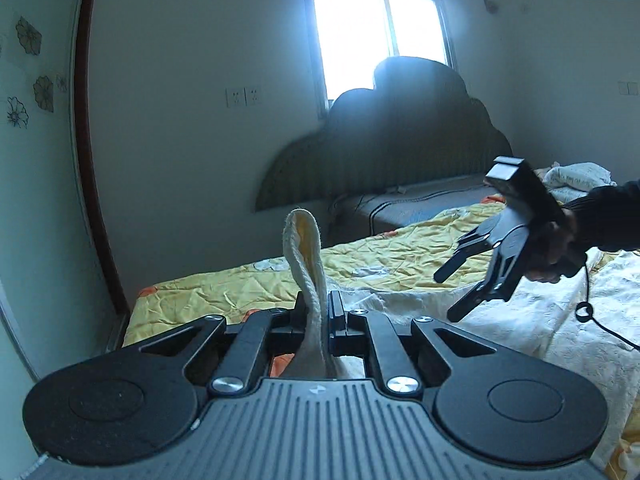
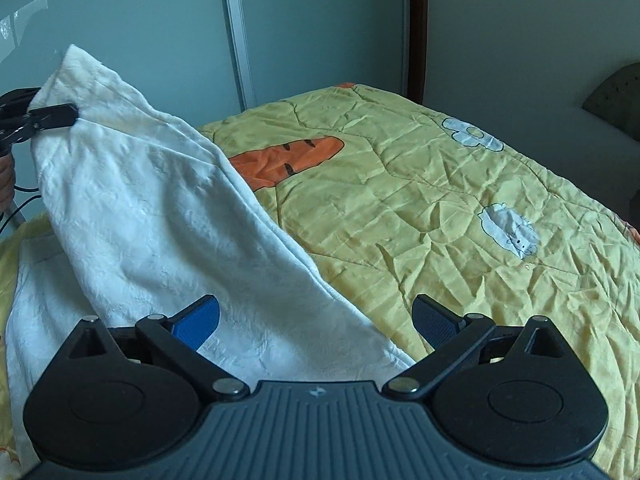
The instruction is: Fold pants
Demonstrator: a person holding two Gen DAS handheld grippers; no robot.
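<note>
- Left gripper [image 1: 318,312]: jaws closed tight on a raised edge of the white pants [image 2: 160,216]; in the left wrist view a loop of the cream hem stands up from between the fingers toward 12 o'clock.
- Right gripper [image 2: 316,320]: jaws spread wide with nothing pinched between them; the blue pads [image 2: 200,322] sit just above the cloth. In the left wrist view the same tool appears at 3 o'clock, held by a hand in a dark sleeve [image 1: 600,220], fingers angled down toward the fabric.
- Pants: they lie on the yellow quilt [image 2: 440,208] of the bed, filling the 7 to 10 o'clock part of the right wrist view. One end is lifted off the quilt at 10 o'clock, where the left tool holds it; the rest drapes down to the bedding, beside the orange carrot print [image 2: 288,156].
- Step in hand, as judged: the start of a fold, with one edge secured and raised and the second edge not yet taken.
- Next move, as judged: the right tool would need to descend onto the cloth edge near 6 o'clock of its own view and close there, so that both ends can be carried over evenly; a one-sided lift risks a skewed fold.
</note>
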